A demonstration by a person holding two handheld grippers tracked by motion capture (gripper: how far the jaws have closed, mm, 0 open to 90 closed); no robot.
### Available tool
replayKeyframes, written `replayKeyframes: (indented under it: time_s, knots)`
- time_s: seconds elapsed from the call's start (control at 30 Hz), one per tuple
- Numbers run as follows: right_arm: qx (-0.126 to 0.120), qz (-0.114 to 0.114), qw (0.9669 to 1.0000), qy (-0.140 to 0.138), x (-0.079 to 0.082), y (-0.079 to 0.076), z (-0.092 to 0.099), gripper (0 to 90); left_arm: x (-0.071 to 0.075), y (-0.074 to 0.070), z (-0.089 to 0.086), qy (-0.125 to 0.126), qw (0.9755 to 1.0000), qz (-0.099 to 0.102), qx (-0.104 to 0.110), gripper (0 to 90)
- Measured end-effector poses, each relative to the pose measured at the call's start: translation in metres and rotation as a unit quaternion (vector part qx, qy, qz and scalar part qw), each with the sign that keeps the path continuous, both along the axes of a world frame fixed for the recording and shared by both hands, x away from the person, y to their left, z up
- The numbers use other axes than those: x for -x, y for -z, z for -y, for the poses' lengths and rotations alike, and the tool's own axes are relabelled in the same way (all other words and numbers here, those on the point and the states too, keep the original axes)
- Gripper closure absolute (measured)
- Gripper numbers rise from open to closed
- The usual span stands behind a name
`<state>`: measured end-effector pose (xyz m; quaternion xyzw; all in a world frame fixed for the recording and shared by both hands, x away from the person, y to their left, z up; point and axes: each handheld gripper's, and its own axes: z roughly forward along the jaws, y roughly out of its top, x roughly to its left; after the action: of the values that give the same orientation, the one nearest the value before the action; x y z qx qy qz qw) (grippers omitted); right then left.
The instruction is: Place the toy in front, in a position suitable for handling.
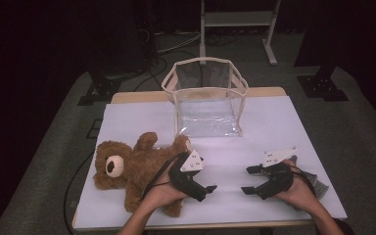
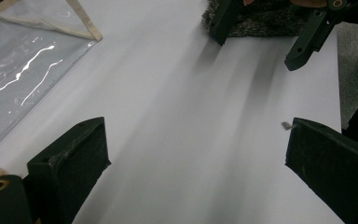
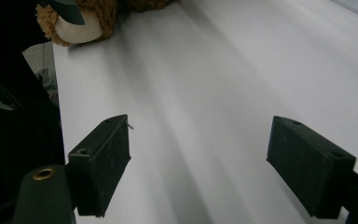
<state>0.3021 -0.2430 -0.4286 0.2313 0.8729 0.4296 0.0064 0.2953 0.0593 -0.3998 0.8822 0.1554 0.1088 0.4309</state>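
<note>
On table (image 1: 284, 122), brown fluffy teddy bear (image 1: 132, 169)

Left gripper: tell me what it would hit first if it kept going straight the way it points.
Probably the right gripper. The open left gripper points across bare white table at it, with a grey furry thing behind; the clear plastic bag lies off to one side. Depth is uncertain.

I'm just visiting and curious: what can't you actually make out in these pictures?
- Teddy bear: high view, its lower body is hidden by the left gripper and hand; right gripper view, cut off by the top edge.
- Clear bag: left gripper view, cut off at the corner.
- Right gripper: left gripper view, cut off by the top edge.
</note>
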Motion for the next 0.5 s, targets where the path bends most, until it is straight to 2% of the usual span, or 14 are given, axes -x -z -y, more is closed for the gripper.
replayKeyframes:
  time_s: [0.27,0.5]
  knots:
    - [-0.001,-0.007,1.0,-0.002,-0.0002,0.003,-0.0002,20.5,-0.001,-0.0001,-0.0011,-0.001,1.0,-0.003,0.002,5.1]
    - [0.004,-0.001,1.0,-0.009,0.0042,0.001,-0.0076,20.5,0.0049,-0.0049,-0.002,0.016,0.9999,0.002,0.001,6.5]
